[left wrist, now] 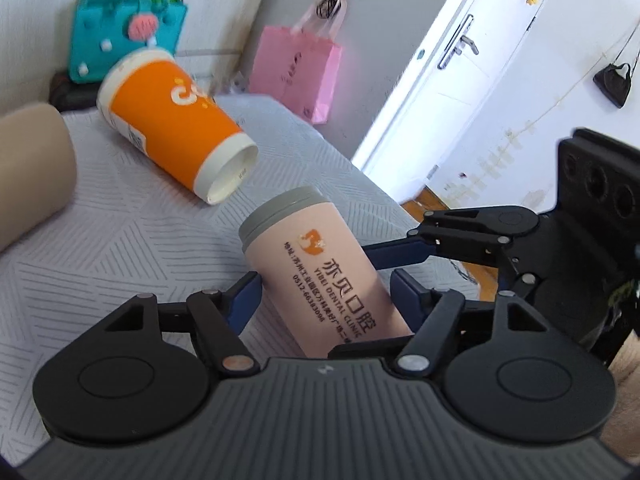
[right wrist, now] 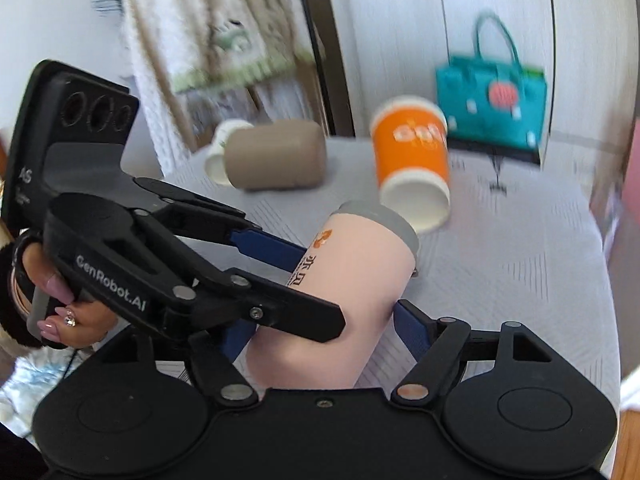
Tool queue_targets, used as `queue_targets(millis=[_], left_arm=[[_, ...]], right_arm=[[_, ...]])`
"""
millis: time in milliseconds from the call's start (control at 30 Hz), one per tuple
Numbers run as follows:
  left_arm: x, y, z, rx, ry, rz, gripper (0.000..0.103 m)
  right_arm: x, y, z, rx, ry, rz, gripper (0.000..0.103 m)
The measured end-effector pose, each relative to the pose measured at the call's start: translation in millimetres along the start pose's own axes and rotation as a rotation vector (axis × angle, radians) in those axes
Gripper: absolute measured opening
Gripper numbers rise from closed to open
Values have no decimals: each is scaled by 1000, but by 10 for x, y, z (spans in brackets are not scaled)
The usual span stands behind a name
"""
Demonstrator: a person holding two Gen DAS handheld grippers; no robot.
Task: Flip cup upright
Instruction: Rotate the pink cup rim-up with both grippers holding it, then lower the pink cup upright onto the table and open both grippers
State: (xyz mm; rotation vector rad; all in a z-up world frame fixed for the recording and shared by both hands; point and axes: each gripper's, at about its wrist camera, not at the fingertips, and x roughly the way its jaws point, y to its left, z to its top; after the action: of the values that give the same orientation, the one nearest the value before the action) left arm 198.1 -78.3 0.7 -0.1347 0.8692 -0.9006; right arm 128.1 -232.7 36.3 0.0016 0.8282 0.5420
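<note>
Both our claws clamp the pink cup (left wrist: 320,268): left claw (left wrist: 326,294), right claw (right wrist: 324,320), holding it tilted above the worktop (left wrist: 120,248). Only the right view shows a beige cup (right wrist: 276,154); the orange cup (left wrist: 176,124) lies beyond, contents unseen.

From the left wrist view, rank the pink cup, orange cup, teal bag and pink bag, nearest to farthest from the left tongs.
1. Pink cup: between the left tongs.
2. Orange cup: lying on its side, ahead left.
3. Teal bag and pink bag: both at the back wall, too close to call.
</note>
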Motion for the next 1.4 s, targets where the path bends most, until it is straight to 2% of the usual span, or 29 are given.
queue_targets(millis=[100, 267, 333, 433, 533, 633, 767, 900, 1033, 1133, 1300, 1400], left_arm=[[84, 154, 85, -107, 61, -38, 69], [174, 280, 181, -205, 131, -66, 67], [260, 344, 195, -264, 177, -90, 68], [366, 396, 196, -327, 203, -106, 69], [445, 435, 200, -361, 197, -115, 67], [442, 412, 196, -338, 179, -108, 68], [242, 221, 124, -221, 107, -66, 67], [-91, 39, 43, -69, -27, 41, 65], [-302, 83, 13, -17, -108, 133, 65], [-448, 157, -19, 29, -172, 202, 64], [-507, 177, -20, 92, -226, 279, 63], [-463, 122, -43, 133, -244, 292, 64]], right_arm=[[80, -104, 127, 94, 93, 21, 81], [160, -191, 265, 145, 189, 52, 81], [203, -226, 288, 165, 235, 55, 81], [296, -257, 341, 196, 293, 47, 81], [330, -299, 360, 221, 304, 44, 81], [314, -315, 331, 222, 284, 51, 78], [187, -187, 268, 139, 204, 47, 76], [35, 95, 144, -34, 7, 20, 72], [96, 348, 84, -204, -170, -30, 68], [201, 452, 59, -280, -276, -35, 68], [349, 436, 38, -294, -373, -3, 68], [367, 404, 4, -294, -407, -1, 68]])
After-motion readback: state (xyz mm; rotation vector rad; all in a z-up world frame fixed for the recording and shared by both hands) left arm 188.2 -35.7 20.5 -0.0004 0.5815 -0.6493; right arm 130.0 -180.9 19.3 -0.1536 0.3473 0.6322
